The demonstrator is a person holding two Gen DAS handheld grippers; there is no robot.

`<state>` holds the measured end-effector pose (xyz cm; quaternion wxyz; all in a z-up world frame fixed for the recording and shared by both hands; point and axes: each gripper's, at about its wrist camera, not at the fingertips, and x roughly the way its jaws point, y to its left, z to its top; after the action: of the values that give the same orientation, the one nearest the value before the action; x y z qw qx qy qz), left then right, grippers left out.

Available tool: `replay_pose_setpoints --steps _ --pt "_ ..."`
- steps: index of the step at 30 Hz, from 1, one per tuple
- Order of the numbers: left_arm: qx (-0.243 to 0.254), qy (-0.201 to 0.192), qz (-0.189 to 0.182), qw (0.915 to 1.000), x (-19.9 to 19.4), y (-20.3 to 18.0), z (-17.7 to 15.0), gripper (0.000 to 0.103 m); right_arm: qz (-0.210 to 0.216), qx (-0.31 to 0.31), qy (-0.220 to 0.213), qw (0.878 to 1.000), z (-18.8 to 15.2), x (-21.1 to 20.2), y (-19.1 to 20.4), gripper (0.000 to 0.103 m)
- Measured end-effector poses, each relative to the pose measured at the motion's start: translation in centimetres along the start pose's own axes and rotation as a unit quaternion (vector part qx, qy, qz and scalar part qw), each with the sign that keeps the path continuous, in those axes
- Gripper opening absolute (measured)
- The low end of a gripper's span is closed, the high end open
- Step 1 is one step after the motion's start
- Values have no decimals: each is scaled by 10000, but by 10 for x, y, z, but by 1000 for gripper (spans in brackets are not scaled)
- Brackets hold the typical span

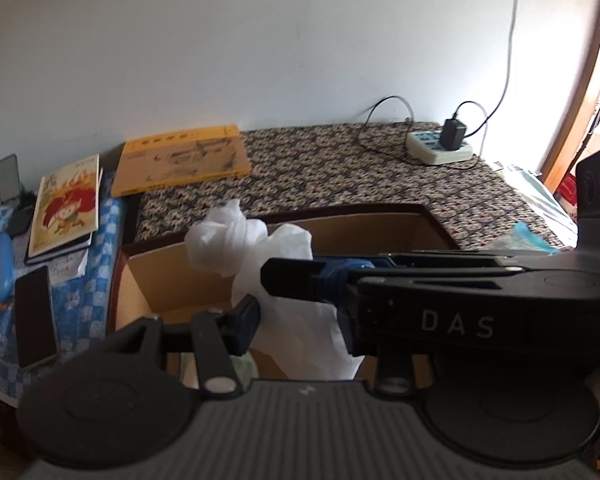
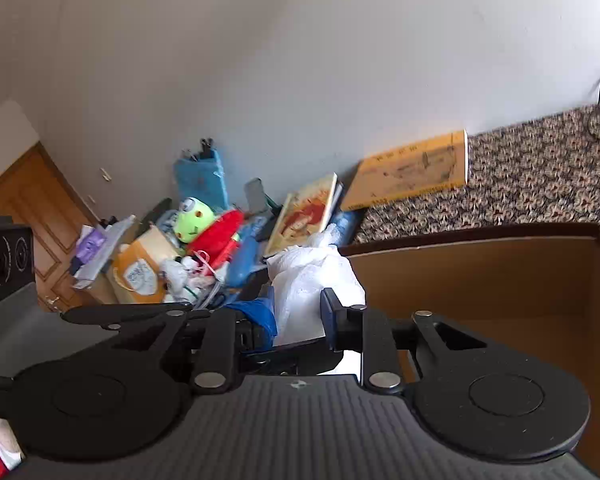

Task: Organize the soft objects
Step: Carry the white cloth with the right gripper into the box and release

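Observation:
A crumpled white plastic bag (image 1: 228,240) hangs over an open brown cardboard box (image 1: 172,280). My left gripper (image 1: 300,328) is shut on the bag's lower part; its right finger is hidden behind the other gripper. My right gripper (image 1: 292,276) reaches in from the right and is shut on the same bag a little higher. In the right wrist view the bag (image 2: 312,276) bulges between the pads of my right gripper (image 2: 296,320), at the left rim of the box (image 2: 480,280). The left gripper (image 2: 244,320) comes in from the left there.
A yellow book (image 1: 180,160) and a picture book (image 1: 68,200) lie beyond the box, with a phone (image 1: 36,316) on a blue checked cloth. A power strip (image 1: 440,148) sits on the patterned cover by the wall. Toys and bags (image 2: 196,224) are piled at the left.

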<state>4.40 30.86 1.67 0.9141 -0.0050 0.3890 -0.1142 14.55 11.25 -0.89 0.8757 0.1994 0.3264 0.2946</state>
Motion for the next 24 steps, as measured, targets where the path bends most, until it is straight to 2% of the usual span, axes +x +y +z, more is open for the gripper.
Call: replay_pose_setpoints --steps 8,12,15,19,24 --pt "-154 379 357 9985 44 37 -7 35 -480 207 317 9981 -5 47 -10 11" --pt "-80 588 622 9963 61 45 -12 35 -432 460 331 9975 -5 50 -16 11" --pt "15 628 776 9950 69 46 -16 40 -473 525 378 9968 -6 50 -19 11" --pt "-47 676 807 9944 73 52 -15 47 -589 668 371 9953 -6 50 -23 11" --pt "-30 854 952 9918 76 45 -17 51 -583 707 429 9949 -7 49 -27 11"
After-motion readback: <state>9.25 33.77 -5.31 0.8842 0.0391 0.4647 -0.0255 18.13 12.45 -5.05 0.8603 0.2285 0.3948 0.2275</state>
